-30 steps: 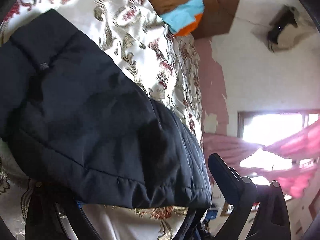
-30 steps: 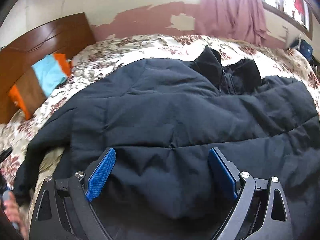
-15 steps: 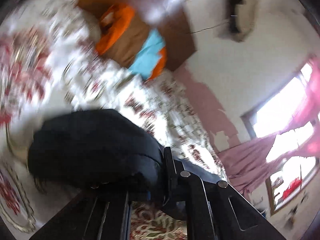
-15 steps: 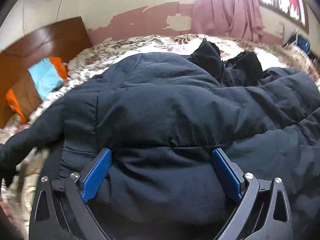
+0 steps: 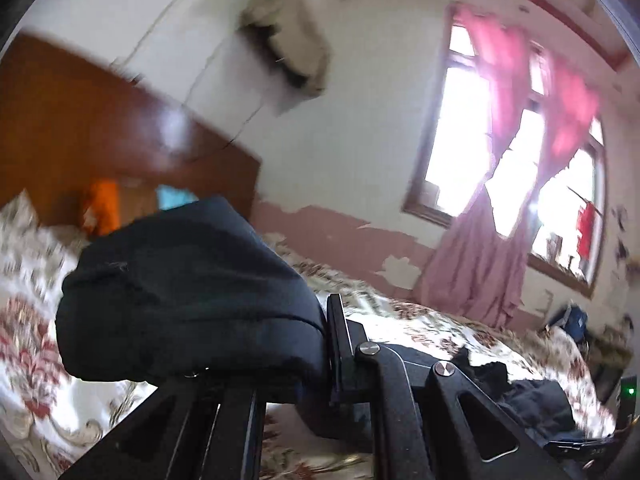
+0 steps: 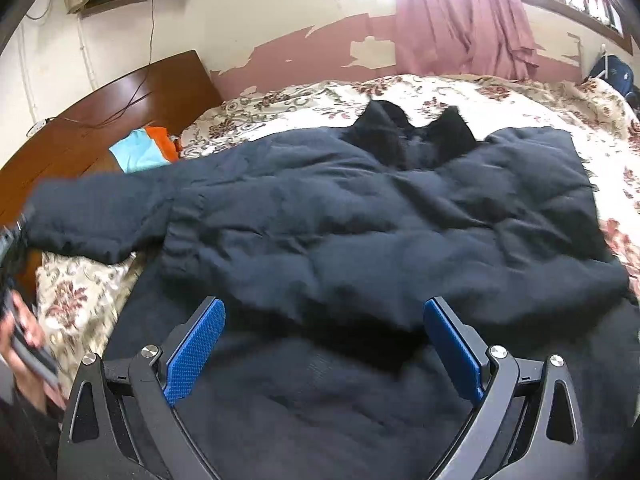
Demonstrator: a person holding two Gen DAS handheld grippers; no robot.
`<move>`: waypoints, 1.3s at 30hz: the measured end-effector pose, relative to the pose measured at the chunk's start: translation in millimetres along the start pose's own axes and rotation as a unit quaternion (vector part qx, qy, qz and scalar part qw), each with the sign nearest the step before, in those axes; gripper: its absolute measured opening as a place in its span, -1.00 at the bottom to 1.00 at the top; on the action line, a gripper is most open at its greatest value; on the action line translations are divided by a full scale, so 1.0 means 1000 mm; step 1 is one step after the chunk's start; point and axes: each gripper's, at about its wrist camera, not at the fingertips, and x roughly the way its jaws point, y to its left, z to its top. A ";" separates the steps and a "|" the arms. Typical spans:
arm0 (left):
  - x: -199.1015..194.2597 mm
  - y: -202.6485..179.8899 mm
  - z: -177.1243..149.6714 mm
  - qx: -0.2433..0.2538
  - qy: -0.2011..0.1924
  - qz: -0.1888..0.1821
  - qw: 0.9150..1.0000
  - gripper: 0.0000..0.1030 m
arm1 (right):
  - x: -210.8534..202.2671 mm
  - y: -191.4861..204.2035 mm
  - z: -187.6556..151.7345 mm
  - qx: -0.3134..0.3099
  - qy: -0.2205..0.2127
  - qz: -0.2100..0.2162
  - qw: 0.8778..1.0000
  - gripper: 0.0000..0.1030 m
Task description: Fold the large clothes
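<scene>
A large dark navy padded jacket (image 6: 360, 216) lies spread on the floral bed, collar (image 6: 416, 132) toward the far wall, one sleeve (image 6: 100, 208) stretched out to the left. My right gripper (image 6: 324, 344) is open, its blue pads (image 6: 196, 348) on either side of the jacket's near hem, gripping nothing. My left gripper (image 5: 312, 352) is shut on the sleeve cuff (image 5: 188, 296) and holds it lifted above the bed; the cuff bulges over the fingers and hides the left one. The rest of the jacket (image 5: 532, 400) shows low at the right in the left wrist view.
The floral bedspread (image 6: 500, 96) covers the bed. A wooden headboard (image 6: 132, 100) with an orange, brown and blue pillow (image 6: 148, 148) stands at the left. A peeling wall, pink curtains (image 6: 460, 16) and a window lie beyond. A dark bag (image 6: 612, 76) sits at the far right.
My left gripper closed on the sleeve cuff and raised it, swinging its view up toward the wall and window. The sleeve now stretches out left. The right gripper stayed open over the hem.
</scene>
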 end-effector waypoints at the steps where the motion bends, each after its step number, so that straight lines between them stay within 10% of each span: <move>1: -0.002 -0.015 0.005 0.015 -0.003 -0.012 1.000 -0.81 | -0.005 -0.010 -0.003 -0.005 -0.003 -0.007 1.000 0.89; 21: -0.015 -0.263 -0.012 0.207 0.070 -0.149 0.964 -0.84 | -0.037 -0.116 -0.031 0.130 -0.079 0.090 0.984 0.90; 29: -0.013 -0.319 -0.089 0.256 0.174 -0.205 0.929 -0.84 | -0.064 -0.174 -0.029 0.193 -0.114 0.076 0.972 0.90; 39: -0.013 -0.325 -0.182 0.356 0.303 -0.182 0.865 -0.82 | -0.041 -0.224 -0.041 0.289 -0.080 0.179 0.937 0.90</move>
